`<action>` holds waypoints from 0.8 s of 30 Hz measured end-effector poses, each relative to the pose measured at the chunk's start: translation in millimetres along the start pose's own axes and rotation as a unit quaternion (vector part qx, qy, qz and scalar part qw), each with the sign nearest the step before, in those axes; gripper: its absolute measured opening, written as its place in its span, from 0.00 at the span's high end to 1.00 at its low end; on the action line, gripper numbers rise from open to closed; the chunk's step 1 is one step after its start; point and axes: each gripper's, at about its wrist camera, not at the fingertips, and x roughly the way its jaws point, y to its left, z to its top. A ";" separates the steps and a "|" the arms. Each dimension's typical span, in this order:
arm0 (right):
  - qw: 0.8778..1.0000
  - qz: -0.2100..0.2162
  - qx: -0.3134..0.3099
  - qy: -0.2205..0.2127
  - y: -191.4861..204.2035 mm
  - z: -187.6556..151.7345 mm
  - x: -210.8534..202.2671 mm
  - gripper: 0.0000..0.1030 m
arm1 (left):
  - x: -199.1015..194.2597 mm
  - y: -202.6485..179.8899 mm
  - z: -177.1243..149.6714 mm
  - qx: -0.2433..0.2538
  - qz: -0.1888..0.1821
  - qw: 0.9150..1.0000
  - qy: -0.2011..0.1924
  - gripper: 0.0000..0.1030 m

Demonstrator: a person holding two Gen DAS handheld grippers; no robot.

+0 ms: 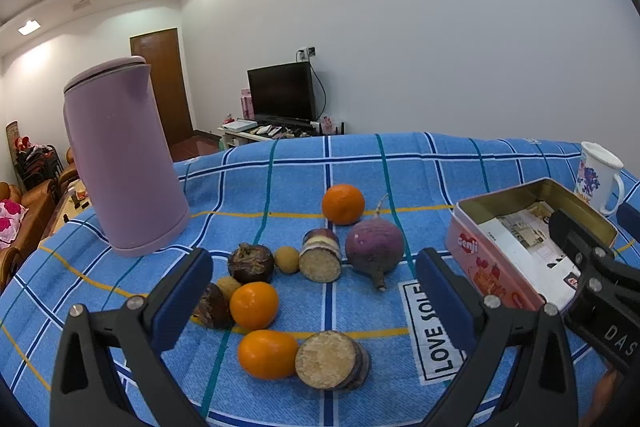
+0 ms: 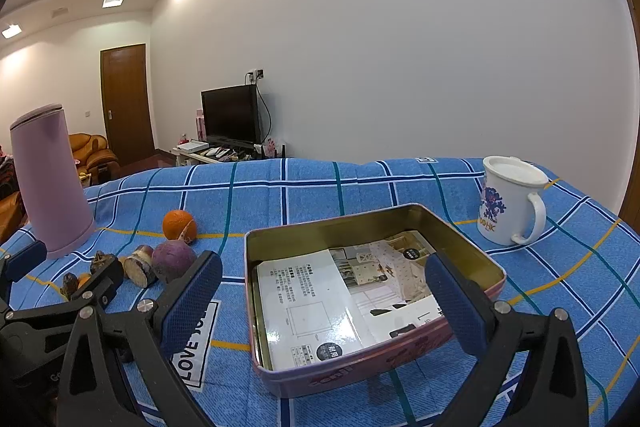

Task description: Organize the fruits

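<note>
I've got left gripper (image 1: 314, 301) wide over the round orange mandarins (image 1: 253, 305) on the blue checked desk cloth (image 1: 280, 171); right gripper (image 2: 324, 299) wide, empty, framing the open pink tin (image 2: 472, 251), likely the drop-off.

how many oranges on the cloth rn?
3. One orange at the far end of the pile, one mid-pile by the left gripper's left finger, one nearest, touching a cut slice. More may hide behind that finger.
</note>
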 end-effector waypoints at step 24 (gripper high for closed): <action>1.000 0.001 0.001 -0.002 1.6 -1.3 -0.7 0.01 | -0.5 0.1 -1.1 0.000 -0.001 1.000 0.001 0.00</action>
